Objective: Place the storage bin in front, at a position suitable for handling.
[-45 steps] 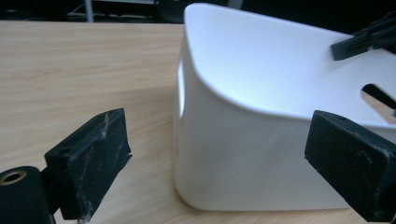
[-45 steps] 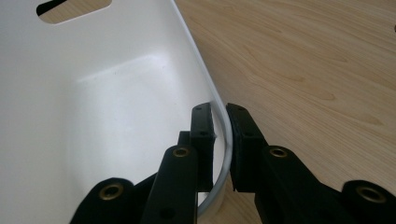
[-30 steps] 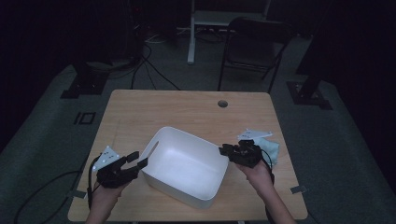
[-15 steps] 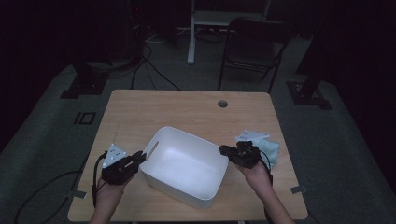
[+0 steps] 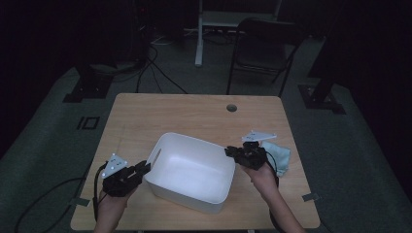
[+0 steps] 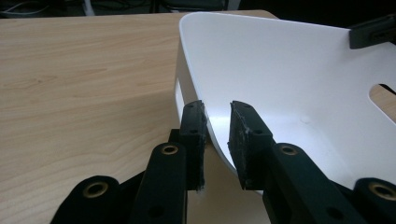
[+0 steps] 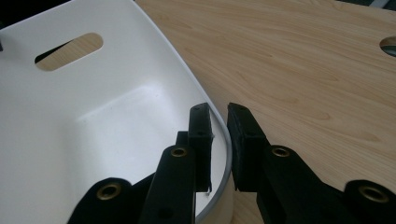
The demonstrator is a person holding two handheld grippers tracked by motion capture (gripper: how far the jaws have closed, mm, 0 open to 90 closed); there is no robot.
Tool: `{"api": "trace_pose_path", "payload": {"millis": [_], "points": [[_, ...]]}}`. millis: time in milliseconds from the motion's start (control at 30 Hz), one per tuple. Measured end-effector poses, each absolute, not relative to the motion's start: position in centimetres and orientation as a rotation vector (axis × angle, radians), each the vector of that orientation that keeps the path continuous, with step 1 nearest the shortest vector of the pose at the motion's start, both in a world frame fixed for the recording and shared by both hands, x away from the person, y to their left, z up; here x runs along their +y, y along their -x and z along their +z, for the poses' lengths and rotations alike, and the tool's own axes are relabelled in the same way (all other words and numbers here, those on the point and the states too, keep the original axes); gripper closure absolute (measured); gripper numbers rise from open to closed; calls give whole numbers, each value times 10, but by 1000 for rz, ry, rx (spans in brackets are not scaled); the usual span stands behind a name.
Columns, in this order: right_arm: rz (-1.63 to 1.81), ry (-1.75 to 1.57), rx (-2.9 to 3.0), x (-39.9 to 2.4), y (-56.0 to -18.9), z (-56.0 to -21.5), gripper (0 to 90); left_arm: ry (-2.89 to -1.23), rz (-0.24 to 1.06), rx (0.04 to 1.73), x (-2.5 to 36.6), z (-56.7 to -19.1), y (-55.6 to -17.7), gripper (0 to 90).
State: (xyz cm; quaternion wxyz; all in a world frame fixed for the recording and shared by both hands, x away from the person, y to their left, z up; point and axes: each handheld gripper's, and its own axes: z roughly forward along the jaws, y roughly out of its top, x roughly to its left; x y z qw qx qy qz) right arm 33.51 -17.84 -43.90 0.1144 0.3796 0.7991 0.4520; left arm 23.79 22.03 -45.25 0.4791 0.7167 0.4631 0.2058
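An empty white plastic tub (image 5: 190, 171) sits on the wooden table (image 5: 194, 111), turned slightly askew. My left gripper (image 5: 144, 167) is at the tub's left wall, and in the left gripper view (image 6: 217, 109) that thin wall (image 6: 289, 70) runs between the two black pads. These jaws have just been closing on it and then eased a touch. My right gripper (image 5: 229, 153) is at the opposite rim. In the right gripper view (image 7: 218, 112) its pads straddle the tub (image 7: 70, 107) edge after the same closing.
A crumpled pale blue cloth (image 5: 278, 156) lies on the table just right of the right hand. A round cable hole (image 5: 231, 108) is at the back of the table. A dark folding chair (image 5: 265, 48) stands beyond the table. Each end wall of the tub has a handle slot (image 7: 69, 50).
The left gripper slid in toward the tub and its spread jaws closed on the left wall. The right gripper narrowed on the right rim. The tub stayed put.
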Motion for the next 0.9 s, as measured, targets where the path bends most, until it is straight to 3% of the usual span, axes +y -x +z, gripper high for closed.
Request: {"api": "trace_pose_path", "payload": {"millis": [900], "points": [[1396,-1117,2334,-163,-367,-441,701,-1781,464,1089,212,-450,-193,682]]}}
